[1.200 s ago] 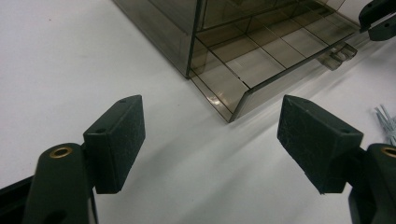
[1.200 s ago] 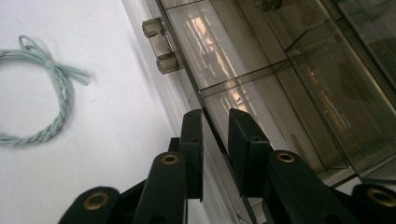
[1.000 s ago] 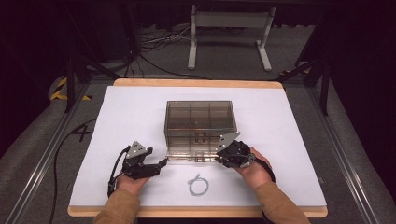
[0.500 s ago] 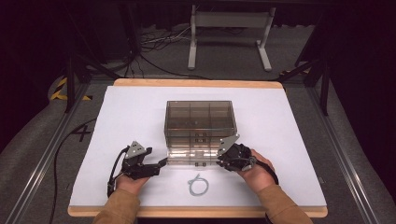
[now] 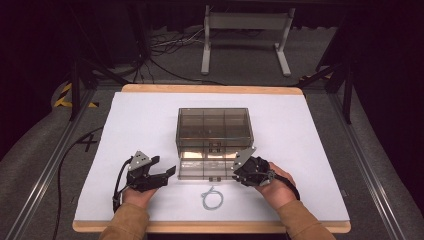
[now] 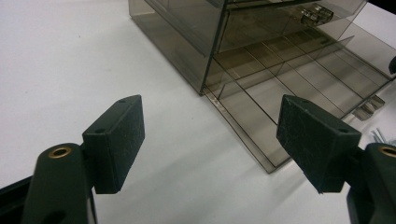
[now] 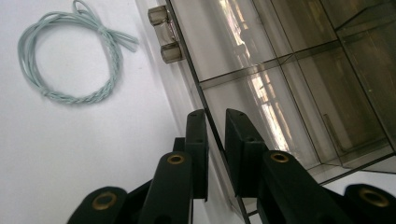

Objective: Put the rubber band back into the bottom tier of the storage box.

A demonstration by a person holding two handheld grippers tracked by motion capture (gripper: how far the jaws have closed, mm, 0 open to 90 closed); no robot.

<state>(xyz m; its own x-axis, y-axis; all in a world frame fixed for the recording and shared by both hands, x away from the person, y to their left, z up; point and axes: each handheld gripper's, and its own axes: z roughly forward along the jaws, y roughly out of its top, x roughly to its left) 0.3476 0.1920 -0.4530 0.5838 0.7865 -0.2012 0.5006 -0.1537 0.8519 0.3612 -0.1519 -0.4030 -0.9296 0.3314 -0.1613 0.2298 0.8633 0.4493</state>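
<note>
A smoky clear plastic drawer box (image 5: pixel 214 125) stands mid-table, and its bottom drawer (image 5: pixel 205 167) is pulled out toward me. My right gripper (image 5: pixel 239 172) is at the drawer's front right. In the right gripper view its jaws (image 7: pixel 215 140) are shut on the thin front wall (image 7: pixel 187 88), one pad on each side. The drawer's divided compartments (image 6: pixel 289 79) look empty. My left gripper (image 5: pixel 162 166) rests on the table beside the drawer's front left corner, jaws (image 6: pixel 210 126) wide open with nothing between them. A pale blue cord loop (image 5: pixel 212 197) lies just in front of the drawer.
The box sits on a white sheet over a wooden board (image 5: pixel 150 115). A small clear handle (image 7: pixel 166 35) sticks out from the drawer front near the cord (image 7: pixel 70 60). A metal stand (image 5: pixel 245 30) and cables lie on the floor beyond the table.
My right gripper has edged slightly toward me along with the drawer front. The left gripper has stayed where it was.
</note>
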